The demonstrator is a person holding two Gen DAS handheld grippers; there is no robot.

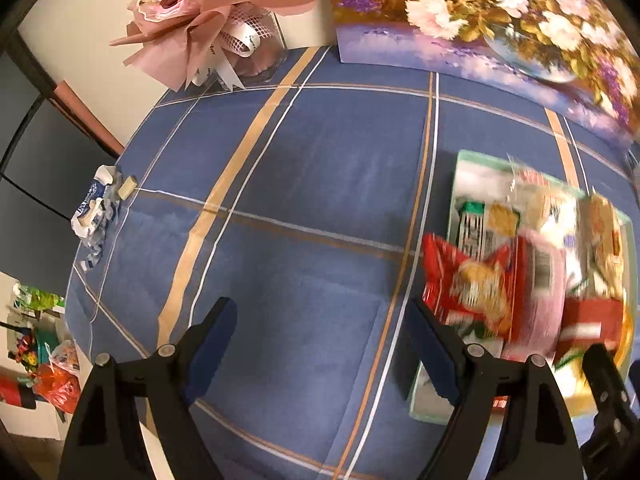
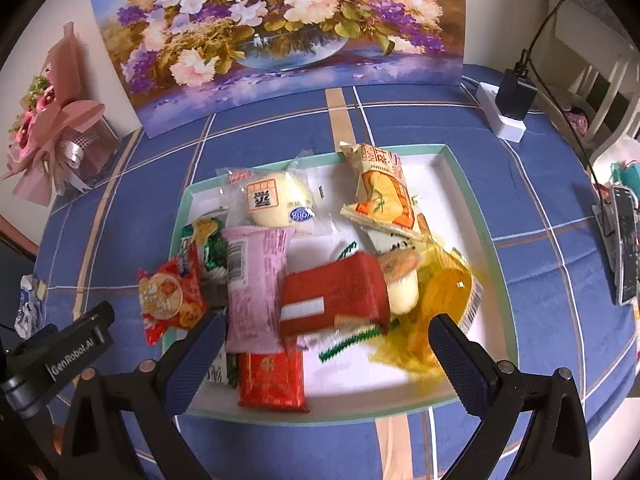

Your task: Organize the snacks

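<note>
You have one tray (image 2: pixel 460 168) holding about ten snack packets: three red, one pink (image 2: pixel 256 280), one green, two buns, several yellow-orange. One painting (image 2: pixel 280 32), one bouquet (image 2: pixel 52 120).

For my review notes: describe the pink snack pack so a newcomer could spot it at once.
Start at the white tray with the green rim on the blue checked tablecloth. Look to the snack pile at its left side. The pink pack lies lengthwise between the red crinkled bag and the dark red pack; it alone is pale pink, with a barcode near its top.
</note>
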